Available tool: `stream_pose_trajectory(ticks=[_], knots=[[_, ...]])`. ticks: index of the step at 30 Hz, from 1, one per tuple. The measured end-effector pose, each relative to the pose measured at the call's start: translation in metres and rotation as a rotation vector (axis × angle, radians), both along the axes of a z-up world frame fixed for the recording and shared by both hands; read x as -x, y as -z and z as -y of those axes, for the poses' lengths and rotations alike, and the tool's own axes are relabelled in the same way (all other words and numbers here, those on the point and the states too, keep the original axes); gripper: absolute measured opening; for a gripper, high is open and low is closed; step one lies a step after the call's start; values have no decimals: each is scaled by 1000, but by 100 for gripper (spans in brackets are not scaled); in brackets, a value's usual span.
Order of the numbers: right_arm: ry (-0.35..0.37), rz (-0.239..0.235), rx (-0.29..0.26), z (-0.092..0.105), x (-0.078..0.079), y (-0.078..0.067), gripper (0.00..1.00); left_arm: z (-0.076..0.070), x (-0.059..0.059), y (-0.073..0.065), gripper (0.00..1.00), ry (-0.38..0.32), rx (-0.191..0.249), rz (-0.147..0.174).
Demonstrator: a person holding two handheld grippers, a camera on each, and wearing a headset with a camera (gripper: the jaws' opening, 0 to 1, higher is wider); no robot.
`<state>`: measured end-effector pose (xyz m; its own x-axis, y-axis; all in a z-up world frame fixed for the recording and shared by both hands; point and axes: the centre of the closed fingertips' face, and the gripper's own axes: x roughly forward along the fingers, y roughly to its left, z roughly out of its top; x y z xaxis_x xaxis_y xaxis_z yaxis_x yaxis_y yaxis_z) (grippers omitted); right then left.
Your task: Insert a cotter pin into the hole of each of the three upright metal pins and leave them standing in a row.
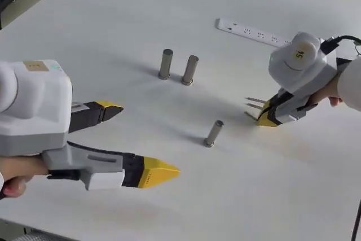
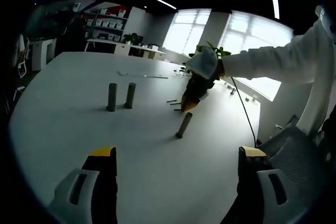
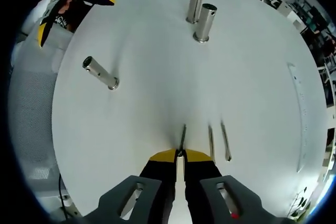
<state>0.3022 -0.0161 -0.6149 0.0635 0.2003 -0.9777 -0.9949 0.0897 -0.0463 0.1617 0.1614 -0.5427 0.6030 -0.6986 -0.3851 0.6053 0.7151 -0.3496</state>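
Jaws of the right gripper (image 3: pixel 179 156) are pinching shut on one cotter pin (image 3: pixel 182 137), which is poking straight ahead from their tips over the table (image 3: pixel 157 108); two more cotter pins (image 3: pixel 211 142) are lying just beside it. Jaws of the left gripper (image 1: pixel 148 138) are hanging spread wide, gripping nothing. Three metal pins (image 1: pixel 165 64) are standing ahead of both grippers, the lone third pin (image 1: pixel 213 134) nearest the right tips

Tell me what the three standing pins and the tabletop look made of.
The pins: likely steel, a dull grey brushed sheen with soft highlights and open hollow tops. The tabletop: smooth matt white, perhaps laminate or painted board; faint shadows, no grain visible.
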Motion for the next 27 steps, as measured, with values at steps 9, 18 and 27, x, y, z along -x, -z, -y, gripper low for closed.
stream_pose_trajectory(ticks=[9,18,27], knots=[[37,-6,-10,-1,2,0,0,3,1,-2,95,11,6,2],[-21,35,-18,-2,4,0,0,9,3,-4,95,41,2,1],[-41,36,-52,-7,15,-4,0,16,0,-17,91,67,23,46]])
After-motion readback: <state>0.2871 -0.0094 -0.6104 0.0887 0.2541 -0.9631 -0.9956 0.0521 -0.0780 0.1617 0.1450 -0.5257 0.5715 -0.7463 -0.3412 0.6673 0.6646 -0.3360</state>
